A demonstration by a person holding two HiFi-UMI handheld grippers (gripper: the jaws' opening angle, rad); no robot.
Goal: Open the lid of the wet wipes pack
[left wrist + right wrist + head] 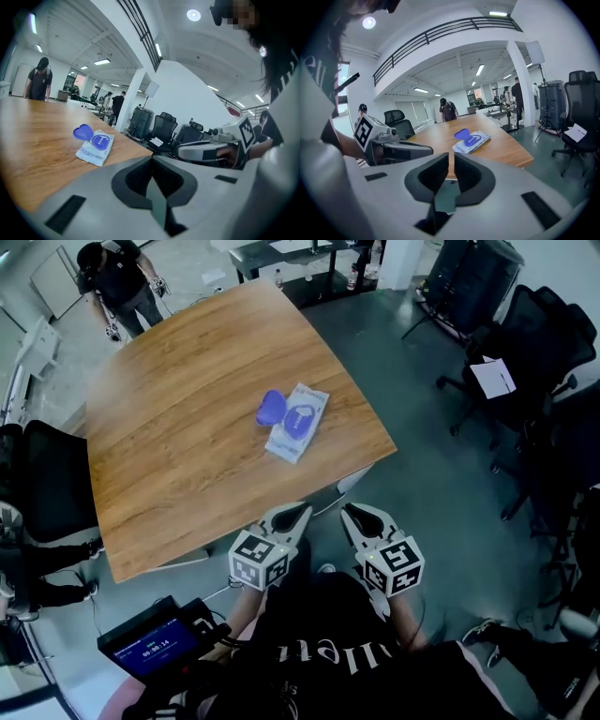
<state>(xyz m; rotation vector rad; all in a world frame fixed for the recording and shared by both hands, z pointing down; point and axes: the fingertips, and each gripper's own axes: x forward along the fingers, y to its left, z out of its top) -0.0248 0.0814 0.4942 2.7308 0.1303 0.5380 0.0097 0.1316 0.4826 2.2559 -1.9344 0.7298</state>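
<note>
The wet wipes pack [300, 427] lies flat on the wooden table [178, 446], right of its middle. Its blue heart-shaped lid [270, 408] stands flipped open to the pack's left. In the left gripper view the pack [95, 149] and lid [82, 132] lie well ahead on the table; the right gripper view shows the pack [473, 142] and lid [462, 133] likewise. My left gripper [298, 515] and right gripper [351, 514] hang side by side off the table's near edge, close to the body, both shut and holding nothing.
Black office chairs [525, 362] stand to the right on the grey floor, and another chair [52, 484] sits at the table's left. A person [117, 277] leans at the far corner. A small screen device [150, 645] is at the lower left.
</note>
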